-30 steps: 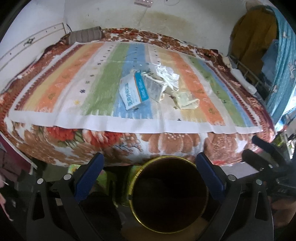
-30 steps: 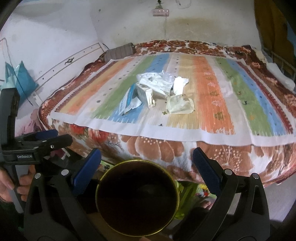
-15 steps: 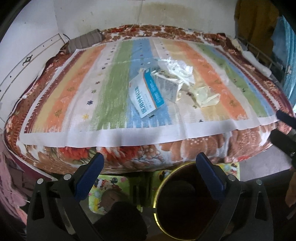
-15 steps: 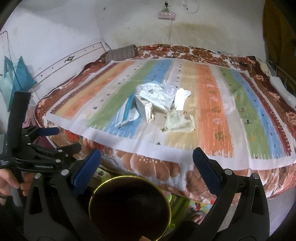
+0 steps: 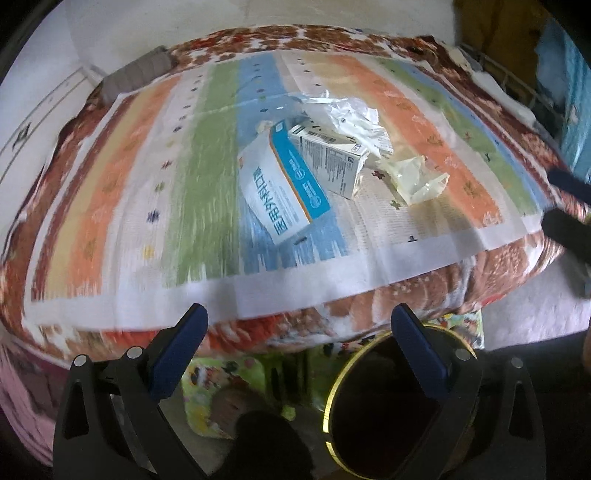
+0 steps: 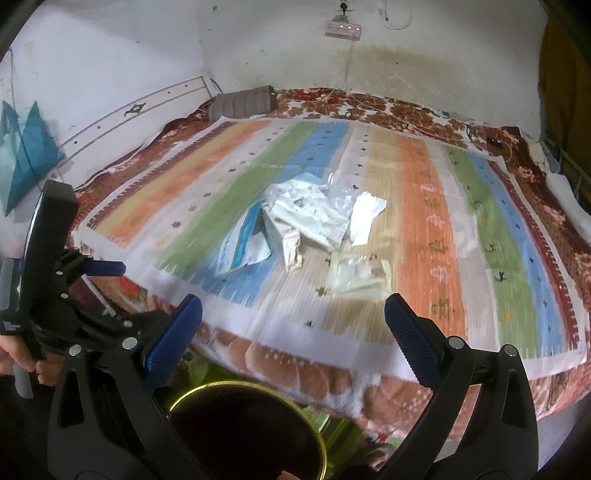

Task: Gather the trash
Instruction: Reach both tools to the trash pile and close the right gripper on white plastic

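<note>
A pile of trash lies mid-bed on the striped sheet: a white and blue box (image 5: 280, 188) (image 6: 240, 245), a smaller white carton (image 5: 328, 158) (image 6: 286, 240), crumpled clear wrappers (image 5: 347, 114) (image 6: 310, 210) and a yellowish plastic bag (image 5: 417, 179) (image 6: 358, 275). A dark bin with a gold rim (image 5: 391, 406) (image 6: 247, 432) stands on the floor below the bed's edge. My left gripper (image 5: 299, 343) is open and empty at the bed's near edge. My right gripper (image 6: 293, 332) is open and empty, just short of the pile. The left gripper also shows in the right wrist view (image 6: 99, 267).
The bed (image 6: 480, 229) has a striped sheet over a floral blanket. A grey pillow (image 6: 242, 103) lies at the head. A power strip (image 6: 341, 29) hangs on the wall. A green patterned mat (image 5: 221, 384) lies on the floor.
Both grippers have moved up and forward toward the bed. The trash pile looks closer and the bin has slid lower and to the side in both views.
</note>
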Motion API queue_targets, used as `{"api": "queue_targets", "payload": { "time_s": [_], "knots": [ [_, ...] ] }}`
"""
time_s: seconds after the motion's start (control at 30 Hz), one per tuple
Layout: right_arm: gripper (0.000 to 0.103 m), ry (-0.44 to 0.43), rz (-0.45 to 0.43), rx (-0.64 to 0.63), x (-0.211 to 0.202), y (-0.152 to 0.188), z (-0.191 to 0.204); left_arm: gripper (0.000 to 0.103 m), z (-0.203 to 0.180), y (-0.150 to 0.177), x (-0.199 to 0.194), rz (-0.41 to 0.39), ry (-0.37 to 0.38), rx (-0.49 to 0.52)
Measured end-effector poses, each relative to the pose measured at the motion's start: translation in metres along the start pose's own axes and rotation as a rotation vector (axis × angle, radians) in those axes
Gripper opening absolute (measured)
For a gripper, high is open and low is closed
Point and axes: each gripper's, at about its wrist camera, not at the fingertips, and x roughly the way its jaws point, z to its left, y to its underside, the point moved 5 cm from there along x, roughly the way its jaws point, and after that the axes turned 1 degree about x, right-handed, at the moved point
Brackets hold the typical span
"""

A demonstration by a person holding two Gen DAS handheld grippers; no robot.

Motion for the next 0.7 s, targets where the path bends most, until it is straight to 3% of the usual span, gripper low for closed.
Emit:
{"api": "queue_targets", "payload": {
  "time_s": [0.27, 0.53, 0.7],
  "knots": [
    [0.094, -0.036, 0.03, 0.038, 0.034, -0.018, -0.008, 0.097, 0.007, -0.012, 0.02, 0.0, -0.005, 0.049],
    [0.089, -0.038, 0.04, 0.006, 0.074, -0.032, -0.006, 0.097, -0.004, -0.019, 0.027, -0.096, -0.082, 0.147],
    [0.089, -0.017, 0.04, -0.026, 0.096, -0.039, -0.004, 0.097, -0.004, -0.021, 0.042, -0.089, -0.086, 0.145]
  ]
}}
